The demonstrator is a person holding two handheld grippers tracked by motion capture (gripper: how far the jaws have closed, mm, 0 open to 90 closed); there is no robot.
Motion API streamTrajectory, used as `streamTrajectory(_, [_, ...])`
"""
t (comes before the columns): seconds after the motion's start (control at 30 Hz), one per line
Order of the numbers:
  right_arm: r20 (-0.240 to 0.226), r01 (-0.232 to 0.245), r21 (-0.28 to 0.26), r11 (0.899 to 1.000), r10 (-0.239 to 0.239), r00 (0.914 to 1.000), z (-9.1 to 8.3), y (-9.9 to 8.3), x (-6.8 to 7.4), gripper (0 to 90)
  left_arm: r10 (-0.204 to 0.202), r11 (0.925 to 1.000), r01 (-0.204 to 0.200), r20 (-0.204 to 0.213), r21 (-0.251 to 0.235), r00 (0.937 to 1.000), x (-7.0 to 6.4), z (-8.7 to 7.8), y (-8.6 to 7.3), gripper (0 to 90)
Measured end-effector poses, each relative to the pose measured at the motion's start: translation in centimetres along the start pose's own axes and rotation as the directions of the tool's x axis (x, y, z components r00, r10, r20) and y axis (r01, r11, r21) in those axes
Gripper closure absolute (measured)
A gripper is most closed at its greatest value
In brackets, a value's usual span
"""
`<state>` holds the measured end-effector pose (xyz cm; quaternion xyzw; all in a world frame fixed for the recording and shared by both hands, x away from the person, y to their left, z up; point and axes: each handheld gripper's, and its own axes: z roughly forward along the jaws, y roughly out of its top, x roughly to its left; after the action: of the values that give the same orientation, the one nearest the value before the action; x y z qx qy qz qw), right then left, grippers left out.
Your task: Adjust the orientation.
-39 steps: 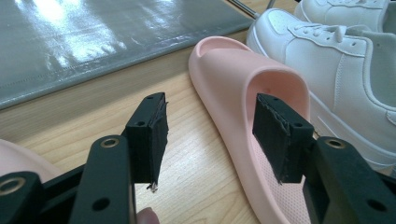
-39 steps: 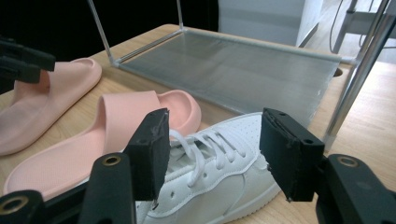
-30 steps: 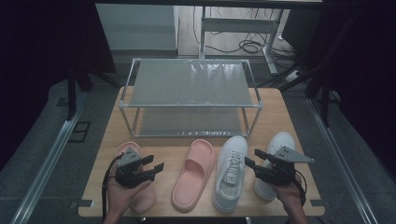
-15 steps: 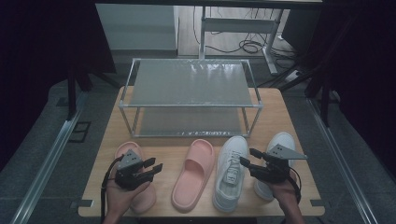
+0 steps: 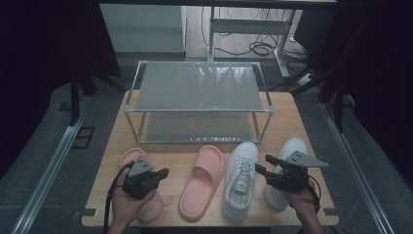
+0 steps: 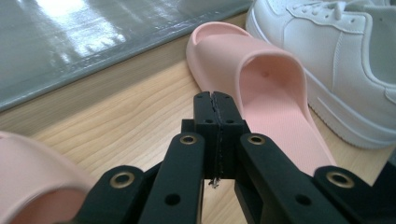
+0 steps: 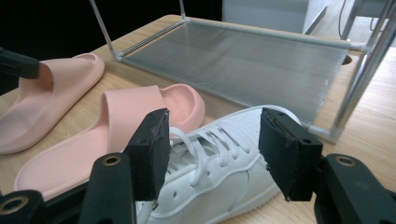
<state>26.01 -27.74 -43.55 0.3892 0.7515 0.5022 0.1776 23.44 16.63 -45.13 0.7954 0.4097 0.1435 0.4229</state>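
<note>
Scene: four shoes lay in a row along the near edge of the table (image 5: 311,126), before a two-shelf rack (image 5: 197,92) at the far side.
Right gripper (image 5: 263,169): jaws spread wide, holding nothing, aimed left over the white sneaker (image 5: 240,180); a second white sneaker (image 5: 287,168) lay partly under the hand.
Left gripper (image 6: 215,105): jaws pressed together, empty, hovering above the far-left pink slipper (image 5: 141,195) and pointing toward the middle pink slipper (image 6: 271,88).
Likely step: seizing the near white sneaker for the rack.
Doing it well: the spread jaws should straddle one side wall by the laces (image 7: 201,140), bite the collar firmly, and lift level so the toe clears the rack's lower shelf (image 7: 261,60).
Risk: a shallow pinch on laces alone would probably slip.
</note>
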Motion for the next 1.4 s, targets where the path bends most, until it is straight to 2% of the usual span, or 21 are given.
streamTrajectory(0.13, [0.023, -0.005, -0.001, 1.0, 0.005, 0.9997, -0.5, -0.2, 0.1, 44.3, -0.018, 0.9997, 0.018, -0.012, -0.019, 0.9998, 1.2, -1.4, -0.4, 90.0])
streamTrajectory(0.27, [0.038, -0.011, -0.012, 1.0, 0.012, 0.9992, -0.8, -0.1, 0.0, 44.4, -0.057, 0.9974, 0.054, -0.05, -0.048, 0.9971, 2.8, -3.1, -1.4, 90.0])
streamTrajectory(0.33, [0.038, -0.01, -0.01, 1.0, 0.011, 0.9992, -0.7, -0.1, 0.0, 44.4, -0.06, 0.9971, 0.057, -0.059, -0.05, 0.9965, 3.2, -3.4, -1.7, 90.0])
streamTrajectory(0.43, [0.036, -0.011, -0.001, 1.0, 0.011, 0.9993, -0.3, -0.3, -0.2, 44.4, -0.088, 0.9953, 0.084, -0.098, -0.048, 0.9913, 4.6, -4.4, -2.5, 90.0])
streamTrajectory(0.57, [0.035, -0.01, 0.01, 1.0, 0.009, 0.9993, 0.0, -0.5, -0.2, 44.4, -0.107, 0.9934, 0.101, -0.123, -0.054, 0.9866, 5.5, -5.2, -2.9, 90.0])
streamTrajectory(0.6, [0.035, -0.01, 0.01, 1.0, 0.009, 0.9993, 0.0, -0.5, -0.2, 44.4, -0.114, 0.9926, 0.107, -0.132, -0.058, 0.9847, 5.9, -5.4, -3.1, 90.0])
streamTrajectory(0.63, [0.038, -0.007, 0.01, 1.0, 0.007, 0.9993, 0.0, -0.5, -0.1, 44.4, -0.13, 0.9906, 0.121, -0.149, -0.063, 0.9803, 6.6, -5.7, -3.5, 90.0])
streamTrajectory(0.7, [0.037, -0.007, 0.008, 1.0, 0.007, 0.9993, -0.1, -0.5, -0.1, 44.4, -0.139, 0.9894, 0.131, -0.157, -0.063, 0.9778, 7.0, -5.8, -3.7, 90.0])
streamTrajectory(0.8, [0.039, -0.001, 0.003, 1.0, 0.001, 0.9992, -0.1, -0.3, 0.0, 44.4, -0.177, 0.9841, 0.17, -0.187, -0.051, 0.9664, 8.6, -5.9, -4.9, 90.0])
streamTrajectory(0.83, [0.039, -0.002, 0.003, 1.0, 0.002, 0.9992, -0.1, -0.3, 0.0, 44.4, -0.186, 0.9825, 0.18, -0.192, -0.047, 0.9636, 8.9, -5.9, -5.2, 90.0])
streamTrajectory(0.87, [0.04, -0.002, 0.002, 1.0, 0.002, 0.9992, -0.1, -0.3, -0.1, 44.4, -0.186, 0.9825, 0.18, -0.192, -0.047, 0.9636, 8.9, -5.9, -5.2, 90.0])
streamTrajectory(0.9, [0.041, -0.003, 0.003, 1.0, 0.003, 0.9991, -0.1, -0.3, -0.1, 44.4, -0.2, 0.9798, 0.196, -0.203, -0.039, 0.9586, 9.5, -5.9, -5.8, 90.0])
streamTrajectory(0.93, [0.041, -0.003, 0.003, 1.0, 0.003, 0.9991, -0.1, -0.3, -0.1, 44.4, -0.2, 0.9798, 0.196, -0.203, -0.039, 0.9586, 9.5, -5.9, -5.8, 90.0])
streamTrajectory(0.97, [0.042, -0.006, 0.003, 1.0, 0.006, 0.9991, -0.1, -0.4, -0.2, 44.4, -0.214, 0.9767, 0.212, -0.213, -0.033, 0.9532, 10.1, -5.8, -6.3, 90.0])
streamTrajectory(1.0, [0.042, -0.006, 0.003, 1.0, 0.006, 0.9991, -0.1, -0.4, -0.2, 44.4, -0.214, 0.9767, 0.212, -0.213, -0.033, 0.9532, 10.1, -5.8, -6.3, 90.0])
streamTrajectory(1.07, [0.044, -0.008, 0.005, 1.0, 0.008, 0.999, -0.1, -0.4, -0.2, 44.4, -0.236, 0.9715, 0.235, -0.221, -0.027, 0.9464, 10.7, -5.5, -6.9, 90.0])
streamTrajectory(1.4, [0.045, -0.004, 0.014, 1.0, 0.003, 0.999, 0.1, -0.5, -0.2, 44.4, -0.254, 0.9657, 0.26, -0.235, -0.006, 0.9383, 12.1, -4.4, -7.5, 90.0])
